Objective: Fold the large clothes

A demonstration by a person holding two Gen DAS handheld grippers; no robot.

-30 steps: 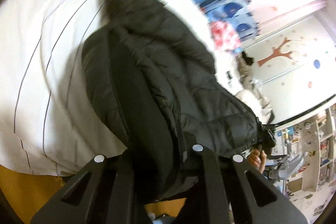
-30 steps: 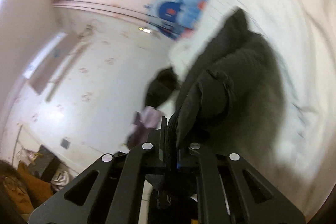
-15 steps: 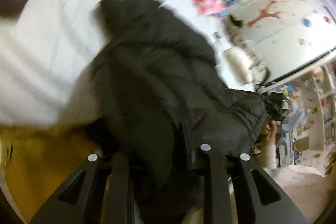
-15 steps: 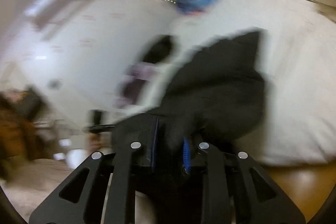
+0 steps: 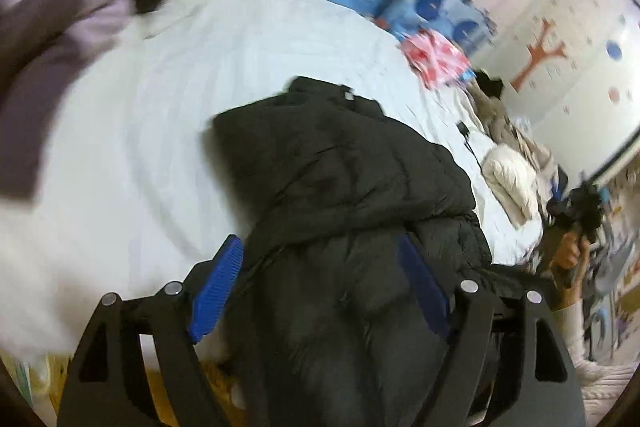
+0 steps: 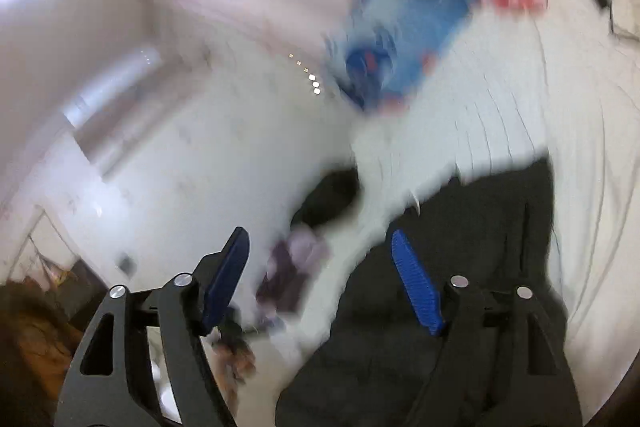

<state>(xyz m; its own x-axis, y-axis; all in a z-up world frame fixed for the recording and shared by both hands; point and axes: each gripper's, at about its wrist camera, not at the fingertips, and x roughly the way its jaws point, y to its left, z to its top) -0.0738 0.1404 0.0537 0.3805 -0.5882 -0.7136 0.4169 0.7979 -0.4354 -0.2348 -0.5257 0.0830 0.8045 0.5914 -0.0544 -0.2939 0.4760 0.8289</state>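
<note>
We record a black puffer jacket (image 5: 344, 179) lying bunched on the white bed (image 5: 168, 115), its near end draped over the bed's edge. The left gripper (image 5: 320, 279) has its jaws spread wide, jacket fabric bulging between the blue pads without being pinched. The right gripper (image 6: 320, 279) likewise stands with jaws apart, holding nothing; the jacket lies under its right finger. The right view is blurred.

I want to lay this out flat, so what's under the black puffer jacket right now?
The black puffer jacket lies on the white bedsheet, which shows all around it. Whatever sits directly beneath the jacket is covered.
</note>
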